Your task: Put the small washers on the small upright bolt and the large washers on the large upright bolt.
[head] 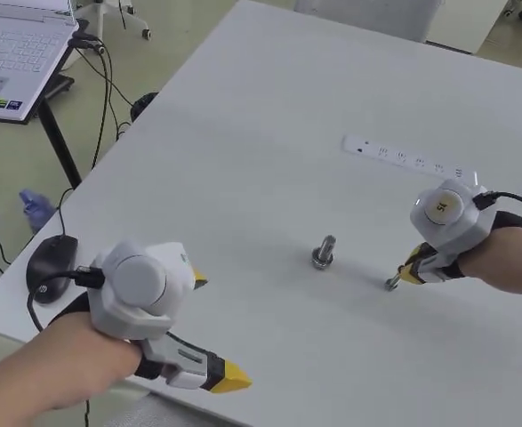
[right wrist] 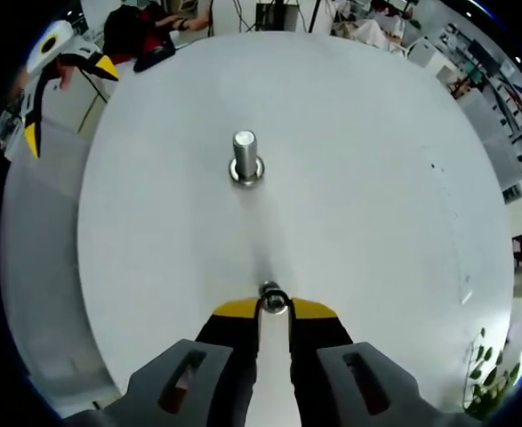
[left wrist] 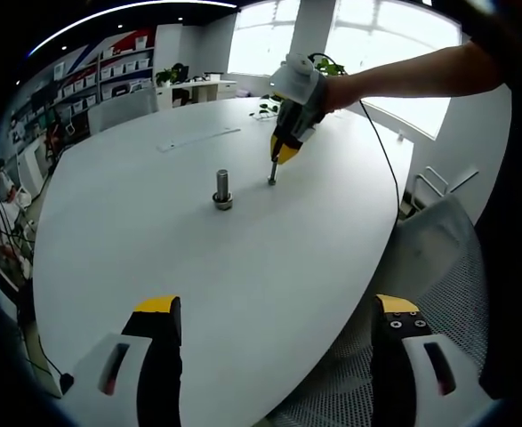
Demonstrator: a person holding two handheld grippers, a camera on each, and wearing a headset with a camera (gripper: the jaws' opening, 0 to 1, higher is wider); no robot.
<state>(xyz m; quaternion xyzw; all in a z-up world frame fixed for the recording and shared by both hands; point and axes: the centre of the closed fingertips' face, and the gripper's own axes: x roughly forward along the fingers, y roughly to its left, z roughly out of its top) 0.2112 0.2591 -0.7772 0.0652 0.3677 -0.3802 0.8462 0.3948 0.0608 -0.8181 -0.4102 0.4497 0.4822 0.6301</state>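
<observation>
Nearest, at front edge of white table [head: 243, 133]: left gripper [head: 216, 334], jaws spread wide, nothing btwn them. In left gripper view, yellow tips far apart over bare tabletop, w/ mesh chair [left wrist: 438, 258] past the edge. Black mouse [head: 52, 261] on table's near left corner, close to that hand. Mid-table: large bolt [head: 323, 252] standing upright, long axis vert., wider base down on the table, shank end pointing straight up. Ring at its base: washer or bolt head, cannot tell. To its right, near but apart: small bolt [head: 391, 283], also upright, long axis vert., top end up. Right gripper [head: 409, 274] down on it from the right, jaws pinched to a narrow slit, yellow tips hugging the bolt's top on both sides in right gripper view. Small round ring seen at that top: washer or bolt end, unclear. Further back: white power strip [head: 412, 158] lying flat on table. Farthest, off table at upper left: open laptop [head: 20, 53] on separate stand.
</observation>
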